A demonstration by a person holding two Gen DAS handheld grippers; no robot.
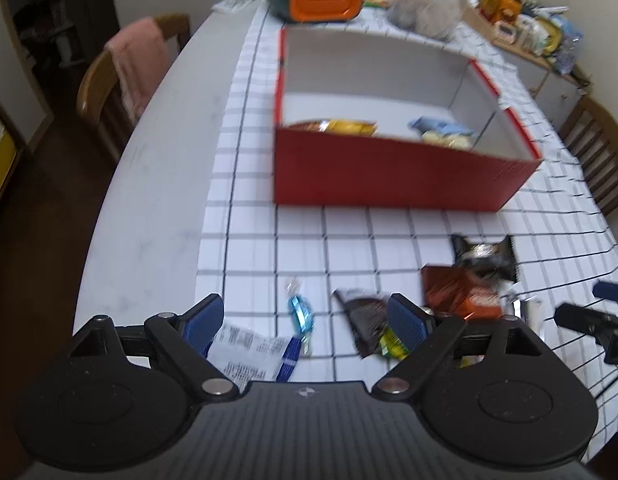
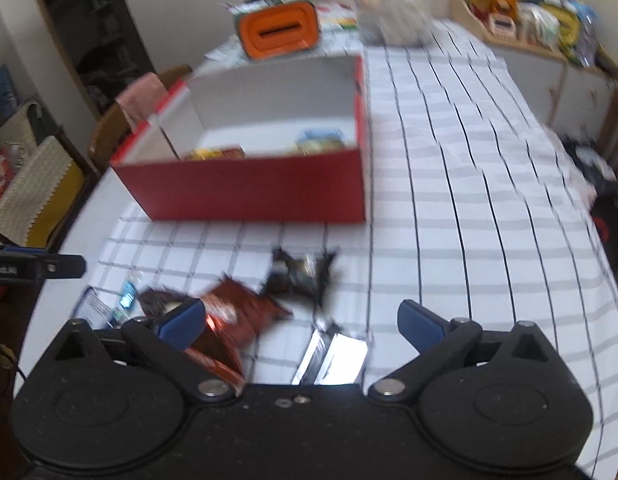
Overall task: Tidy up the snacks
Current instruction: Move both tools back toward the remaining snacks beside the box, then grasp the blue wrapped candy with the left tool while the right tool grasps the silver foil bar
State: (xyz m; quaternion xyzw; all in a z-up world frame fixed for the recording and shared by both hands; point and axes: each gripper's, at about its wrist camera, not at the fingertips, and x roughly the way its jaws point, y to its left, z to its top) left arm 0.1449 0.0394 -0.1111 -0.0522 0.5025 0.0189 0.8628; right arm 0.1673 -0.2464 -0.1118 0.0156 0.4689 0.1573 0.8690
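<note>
Hovering above the loose snacks on the near checked cloth, I hold both grippers spread and empty: my left gripper (image 1: 305, 320) over the blue candy (image 1: 301, 312), my right gripper (image 2: 301, 322) over the silver packet (image 2: 333, 356). Sorted packets lie in the red box (image 1: 389, 184) farther away, so these probably go there too.

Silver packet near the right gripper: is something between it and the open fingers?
Nothing visible. The silver packet lies flat on the cloth, under the open right gripper. A red-brown packet lies beside it, under the left finger, apart from it.
</note>
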